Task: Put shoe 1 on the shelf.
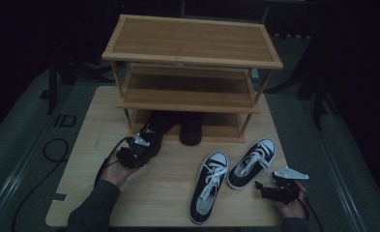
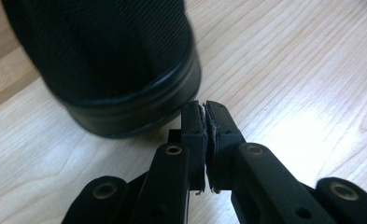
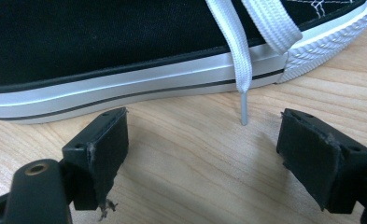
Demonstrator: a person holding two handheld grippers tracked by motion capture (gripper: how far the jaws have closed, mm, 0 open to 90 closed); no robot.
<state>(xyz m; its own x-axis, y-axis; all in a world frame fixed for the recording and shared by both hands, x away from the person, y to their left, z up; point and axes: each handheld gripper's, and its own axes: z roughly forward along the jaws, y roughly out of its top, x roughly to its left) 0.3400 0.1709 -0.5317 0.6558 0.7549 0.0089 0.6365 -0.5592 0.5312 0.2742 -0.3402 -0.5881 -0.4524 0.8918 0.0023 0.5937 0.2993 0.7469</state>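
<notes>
Two black-and-white canvas sneakers lie on the wooden table: one (image 1: 208, 186) near the front middle, the other (image 1: 252, 163) to its right. Two black shoes (image 1: 153, 133) (image 1: 191, 128) sit at the lowest shelf of the bamboo rack (image 1: 192, 60). My left gripper (image 1: 138, 155) is shut with nothing between its jaws, just in front of the heel of the left black shoe (image 2: 106, 60). My right gripper (image 1: 262, 186) is open, close beside the right sneaker's white sole (image 3: 125, 88); a white lace tip (image 3: 243, 112) hangs down between its jaws.
The three-tier rack stands at the back of the table (image 1: 163, 193); its top and middle shelves are bare. A black cable (image 1: 54, 150) loops on the dark floor to the left. Bare tabletop lies between the two hands.
</notes>
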